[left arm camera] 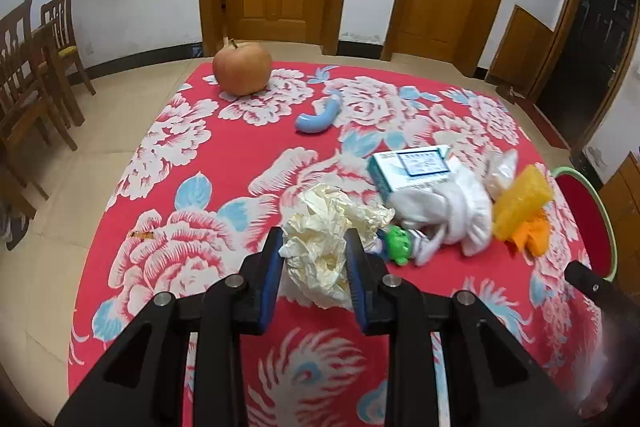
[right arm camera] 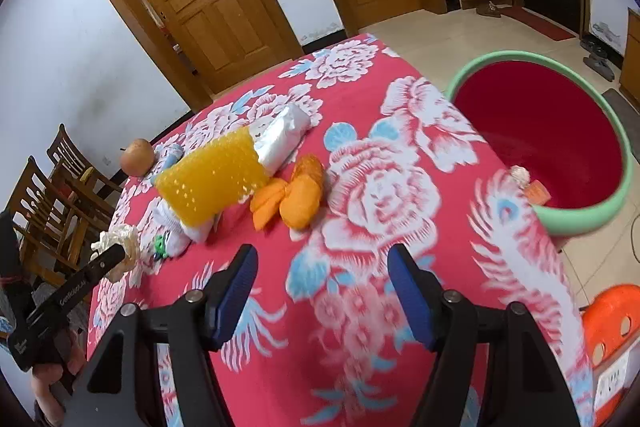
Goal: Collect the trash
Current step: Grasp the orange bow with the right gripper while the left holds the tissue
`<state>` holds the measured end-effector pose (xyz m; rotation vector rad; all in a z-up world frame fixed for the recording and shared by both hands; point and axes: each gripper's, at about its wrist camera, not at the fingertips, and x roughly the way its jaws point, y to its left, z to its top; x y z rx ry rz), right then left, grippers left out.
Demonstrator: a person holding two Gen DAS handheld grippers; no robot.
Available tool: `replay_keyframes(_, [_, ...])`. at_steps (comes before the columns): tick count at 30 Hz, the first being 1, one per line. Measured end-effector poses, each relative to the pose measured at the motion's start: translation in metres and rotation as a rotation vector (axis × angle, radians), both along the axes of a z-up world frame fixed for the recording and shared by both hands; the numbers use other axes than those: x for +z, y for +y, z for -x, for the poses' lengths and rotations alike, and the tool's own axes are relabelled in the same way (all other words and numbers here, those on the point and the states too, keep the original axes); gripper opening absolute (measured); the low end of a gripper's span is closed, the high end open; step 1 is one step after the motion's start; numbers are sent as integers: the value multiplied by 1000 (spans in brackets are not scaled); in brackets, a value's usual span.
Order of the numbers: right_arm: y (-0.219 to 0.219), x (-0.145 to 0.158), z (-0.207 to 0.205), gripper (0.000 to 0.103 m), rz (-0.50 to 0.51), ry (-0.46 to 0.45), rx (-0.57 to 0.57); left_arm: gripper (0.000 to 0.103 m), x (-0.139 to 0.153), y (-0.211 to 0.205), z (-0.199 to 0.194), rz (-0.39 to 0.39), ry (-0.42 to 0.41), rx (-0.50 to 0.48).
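We hold the crumpled cream paper between the two blue pads of the left gripper, which is closed on it with only the paper's thickness between them. The right gripper is wide open and holds nothing; it hangs over the red flowered tablecloth.

We take the basin, red inside with a green rim, as our landmark; it stands off the table edge, just beside the cloth. The paper is on the far side of the table from the basin, behind the whole pile of trash.

What may go wrong, in our judgement: the paper is light and springy, and the pads bite only its middle, so a loose fold could slip out on the way to the basin. It could also brush the pile and drag the small green toy that lies just beside it.

The other trash lies between paper and basin: a soft white cloth, a stiff blue-white carton, a yellow foam net with holes, and matte orange peel, the nearest to the basin. The round smooth apple and a curved glossy blue thing are farthest from it.
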<state>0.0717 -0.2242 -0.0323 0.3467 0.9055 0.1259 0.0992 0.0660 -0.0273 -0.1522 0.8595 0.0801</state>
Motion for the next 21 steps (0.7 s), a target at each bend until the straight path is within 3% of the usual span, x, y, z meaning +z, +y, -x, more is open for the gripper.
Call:
replay_keyframes(8, [5,-15,-40,59,-13,49,2,30,-13,12,-14,26,32,34])
replay_keyframes(14, [8,-18,-51,49,-17,30,21,30,-18,13,-18,29,37,43])
replay_keyframes(21, [10,-21,-53,24,-9,17,34,30,-20,13,-20,31,36,45])
